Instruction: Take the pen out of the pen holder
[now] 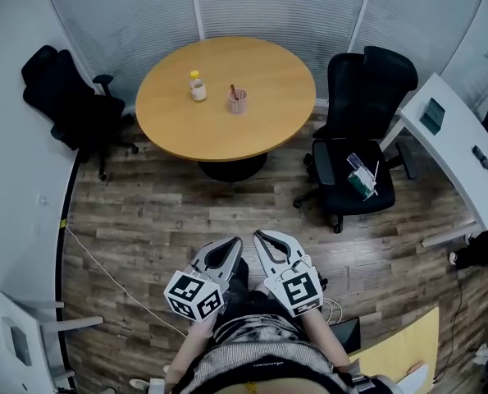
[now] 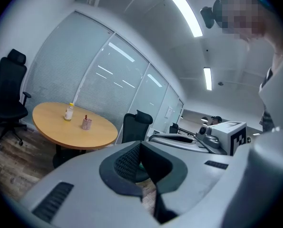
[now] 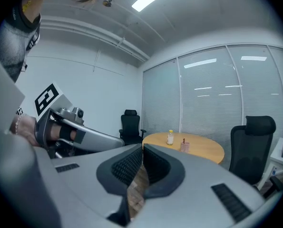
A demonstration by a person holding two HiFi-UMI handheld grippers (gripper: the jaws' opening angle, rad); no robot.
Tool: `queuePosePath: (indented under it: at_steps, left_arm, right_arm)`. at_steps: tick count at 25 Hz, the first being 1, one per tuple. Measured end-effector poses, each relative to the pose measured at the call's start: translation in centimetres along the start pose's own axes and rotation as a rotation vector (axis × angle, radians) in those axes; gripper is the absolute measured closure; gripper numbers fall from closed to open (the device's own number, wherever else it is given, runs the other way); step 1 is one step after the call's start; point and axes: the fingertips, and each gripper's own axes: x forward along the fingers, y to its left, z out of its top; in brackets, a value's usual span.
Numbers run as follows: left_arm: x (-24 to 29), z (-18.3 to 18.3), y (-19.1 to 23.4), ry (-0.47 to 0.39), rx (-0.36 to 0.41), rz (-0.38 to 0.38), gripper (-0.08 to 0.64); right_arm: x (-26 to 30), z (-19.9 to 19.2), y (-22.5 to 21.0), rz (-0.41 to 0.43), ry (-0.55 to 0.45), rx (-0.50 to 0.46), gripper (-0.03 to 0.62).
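Observation:
A pink pen holder with a dark pen standing in it sits near the middle of the round wooden table. It also shows small in the left gripper view as the pen holder and in the right gripper view as the pen holder. My left gripper and right gripper are held side by side close to my body, far from the table. Both are shut with nothing between the jaws, as the left gripper and right gripper views show.
A small bottle with a yellow cap stands left of the pen holder. Black office chairs stand at the left and right of the table. A white desk is at the right. Wooden floor lies between me and the table.

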Motion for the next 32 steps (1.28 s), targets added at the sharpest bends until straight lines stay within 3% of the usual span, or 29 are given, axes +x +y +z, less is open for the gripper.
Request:
queuePosePath:
  at_steps: [16, 32]
  left_arm:
    - [9.2, 6.2, 9.1, 0.015, 0.010, -0.110, 0.557]
    - [10.7, 8.6, 18.0, 0.049, -0.004, -0.157, 0.557]
  right_arm:
    - [11.5, 2.5, -7.5, -0.069, 0.011, 0.015, 0.569]
    - [21.1, 2.8, -8.3, -0.090, 0.053, 0.015, 0.569]
